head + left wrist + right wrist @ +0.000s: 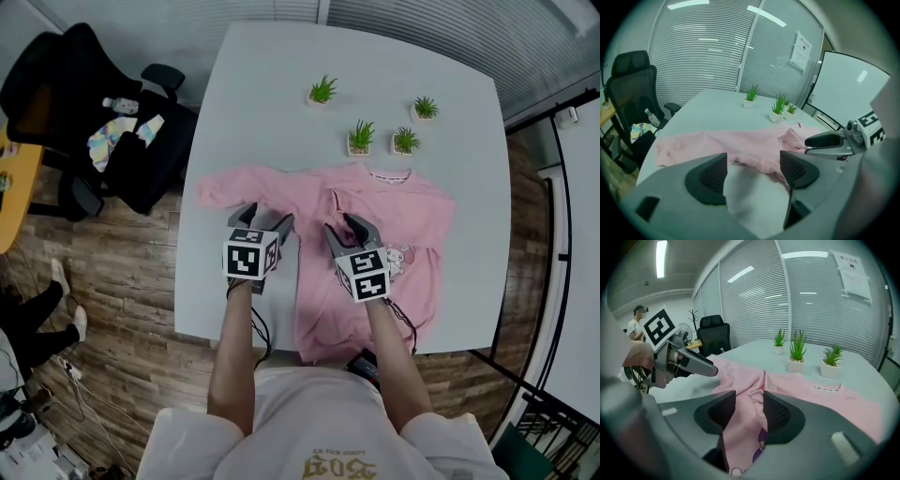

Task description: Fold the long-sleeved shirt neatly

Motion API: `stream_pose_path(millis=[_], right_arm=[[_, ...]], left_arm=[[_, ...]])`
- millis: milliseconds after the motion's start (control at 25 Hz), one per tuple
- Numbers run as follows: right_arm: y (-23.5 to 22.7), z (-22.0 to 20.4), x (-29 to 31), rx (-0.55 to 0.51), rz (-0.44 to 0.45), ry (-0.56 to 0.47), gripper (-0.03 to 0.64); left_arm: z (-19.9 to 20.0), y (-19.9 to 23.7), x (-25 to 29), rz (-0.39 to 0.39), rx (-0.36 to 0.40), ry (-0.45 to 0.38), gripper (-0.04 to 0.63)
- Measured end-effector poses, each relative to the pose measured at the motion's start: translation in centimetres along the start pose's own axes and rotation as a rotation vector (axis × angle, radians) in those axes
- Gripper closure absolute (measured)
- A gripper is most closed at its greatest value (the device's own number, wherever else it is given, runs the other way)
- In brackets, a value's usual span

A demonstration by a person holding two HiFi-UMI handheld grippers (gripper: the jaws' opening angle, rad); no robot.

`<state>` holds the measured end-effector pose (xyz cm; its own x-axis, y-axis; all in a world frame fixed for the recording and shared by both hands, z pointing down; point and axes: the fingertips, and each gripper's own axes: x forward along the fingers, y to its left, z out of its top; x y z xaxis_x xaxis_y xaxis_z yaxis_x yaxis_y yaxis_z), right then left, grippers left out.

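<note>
A pink long-sleeved shirt (375, 239) lies flat on the white table (262, 84), collar toward the far side, its left sleeve (220, 187) stretched out sideways. My left gripper (265, 217) hovers open at the shirt's left edge; in the left gripper view only bare table and the shirt's edge (740, 143) show between its pads (712, 176). My right gripper (341, 223) stands open over the shirt's middle, just behind a raised crease of fabric (761, 380); its pads (776, 411) do not press on the cloth. A printed figure marks the shirt's front (398, 258).
Several small potted plants (361, 138) stand on the table beyond the collar. A black office chair (103, 112) with items on its seat is left of the table. The table's near edge is close to the person's body. A person stands far off in the right gripper view (637, 322).
</note>
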<state>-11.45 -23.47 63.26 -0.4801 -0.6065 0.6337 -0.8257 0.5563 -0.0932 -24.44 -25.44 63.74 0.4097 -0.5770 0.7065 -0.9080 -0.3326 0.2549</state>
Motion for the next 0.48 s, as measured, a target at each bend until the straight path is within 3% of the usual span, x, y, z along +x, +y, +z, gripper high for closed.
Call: stream_pose_path(millis=[160,480], right_arm=[[1.0,0.4,-0.1,0.011,0.015,-0.008,0.389],[2.4,1.0,0.1,0.046,0.031,-0.013,0.388]], left_arm=[[-0.3,1.6,-0.5,0.027,-0.024,0.008,0.233],[0.2,7.0,-2.7,0.131,-0.1,-0.03,0.238]])
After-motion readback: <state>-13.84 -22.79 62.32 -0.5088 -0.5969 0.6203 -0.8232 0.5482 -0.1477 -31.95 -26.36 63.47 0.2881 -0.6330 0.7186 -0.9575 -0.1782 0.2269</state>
